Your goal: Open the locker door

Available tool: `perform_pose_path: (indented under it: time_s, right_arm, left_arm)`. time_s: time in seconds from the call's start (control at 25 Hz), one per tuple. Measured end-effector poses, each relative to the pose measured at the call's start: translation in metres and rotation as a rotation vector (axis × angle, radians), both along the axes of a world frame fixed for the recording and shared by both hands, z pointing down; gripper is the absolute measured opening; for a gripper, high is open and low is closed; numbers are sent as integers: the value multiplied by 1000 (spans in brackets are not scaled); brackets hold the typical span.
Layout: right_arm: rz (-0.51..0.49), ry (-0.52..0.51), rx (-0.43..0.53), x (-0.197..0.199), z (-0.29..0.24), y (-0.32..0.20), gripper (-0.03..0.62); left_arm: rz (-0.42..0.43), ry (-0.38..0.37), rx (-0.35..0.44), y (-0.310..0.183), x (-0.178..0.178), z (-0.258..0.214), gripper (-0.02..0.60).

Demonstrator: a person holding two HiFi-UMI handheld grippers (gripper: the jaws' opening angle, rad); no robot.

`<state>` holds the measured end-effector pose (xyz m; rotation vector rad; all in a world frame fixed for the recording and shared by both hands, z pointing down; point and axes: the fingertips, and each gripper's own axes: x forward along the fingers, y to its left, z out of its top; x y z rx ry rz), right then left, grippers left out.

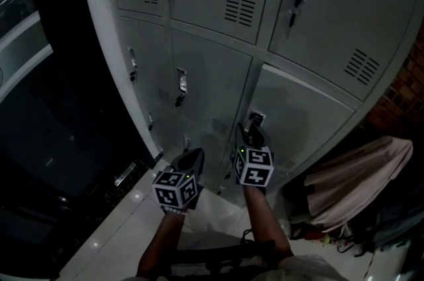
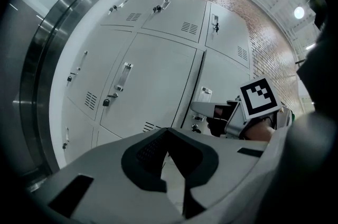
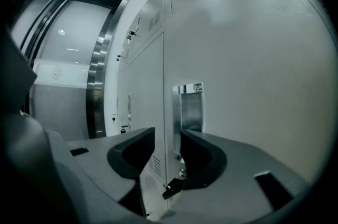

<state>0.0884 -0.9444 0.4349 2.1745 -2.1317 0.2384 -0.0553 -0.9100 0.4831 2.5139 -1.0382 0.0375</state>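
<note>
Since my right claw (image 3: 168, 133) has its jaws apart and grips nothing, the locker door (image 1: 301, 117) is shut and the pull is not yet begun. The door's handle (image 3: 188, 106), a bright metal recess at the door's left edge, lies just ahead of that claw and slightly right of the gap between the jaws.

Risks, as judged:
- The vertical seam between the doors runs straight through the gap. Closing here may pinch the door edge and not the handle.
- The handle looks smooth, so a shallow bite could slip off under the pull.
- A small dark latch piece (image 3: 171, 186) sits below the claw, and I cannot tell whether it locks the door. If locked, pulling would only strain the grip.

Surroundings:
- My left claw (image 1: 191, 159) hangs to the left and behind, jaws together, empty, clear of the handle.
- The neighbouring door (image 1: 205, 94) stands left of the right claw, shut.
- A heap of cloth and bags (image 1: 361, 180) lies to the right on the floor. With the handle on the left, I judge the door swings that way and may foul it.
</note>
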Motion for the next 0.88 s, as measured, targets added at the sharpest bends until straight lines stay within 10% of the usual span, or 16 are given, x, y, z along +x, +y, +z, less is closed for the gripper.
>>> perform_pose_path:
  time_s: [0.88]
  right_arm:
    - [-363,-31,25,-48,-7,192,178]
  left_arm:
    - [-166,-21,-10,187,16,5,-2]
